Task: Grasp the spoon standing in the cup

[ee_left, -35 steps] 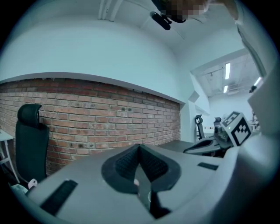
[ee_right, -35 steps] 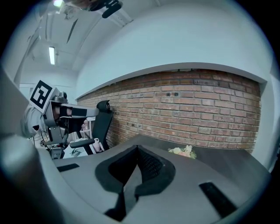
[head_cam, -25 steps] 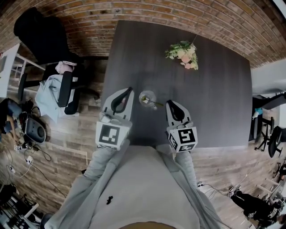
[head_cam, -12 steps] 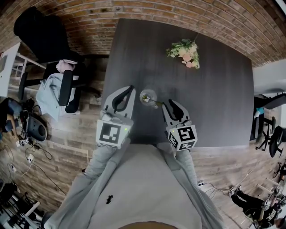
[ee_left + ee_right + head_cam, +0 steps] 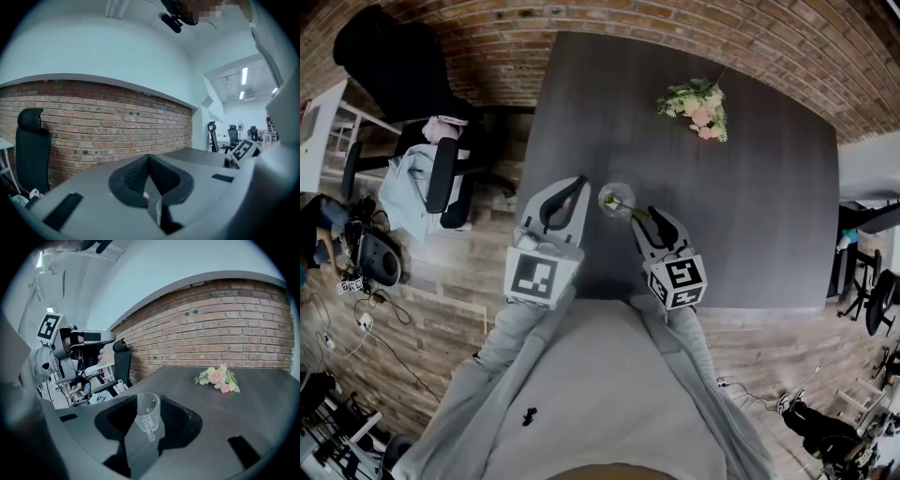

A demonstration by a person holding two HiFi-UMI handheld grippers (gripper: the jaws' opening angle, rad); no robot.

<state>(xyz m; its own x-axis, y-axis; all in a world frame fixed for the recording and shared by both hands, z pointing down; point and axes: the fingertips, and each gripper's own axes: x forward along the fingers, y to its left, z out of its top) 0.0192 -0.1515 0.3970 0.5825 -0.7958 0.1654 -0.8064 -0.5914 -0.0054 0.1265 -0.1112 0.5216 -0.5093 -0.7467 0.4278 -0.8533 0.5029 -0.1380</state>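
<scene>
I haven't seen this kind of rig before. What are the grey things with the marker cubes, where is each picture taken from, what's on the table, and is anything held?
There is no robot here. A person holds a hand-operated two-jaw gripper in each hand, and the marker cubes are part of those tools.

The head view comes from a camera on the person's head, looking steeply down. Each of the other two views comes from a camera on one gripper, looking along its jaws.

On the dark table stand a clear glass cup with a spoon in it, and farther off a small bunch of flowers.

The left gripper has its jaws together, with nothing between them. The right gripper has its jaws opening. The cup stands in line between them, but the pads do not press on it. Nothing is held.
</scene>
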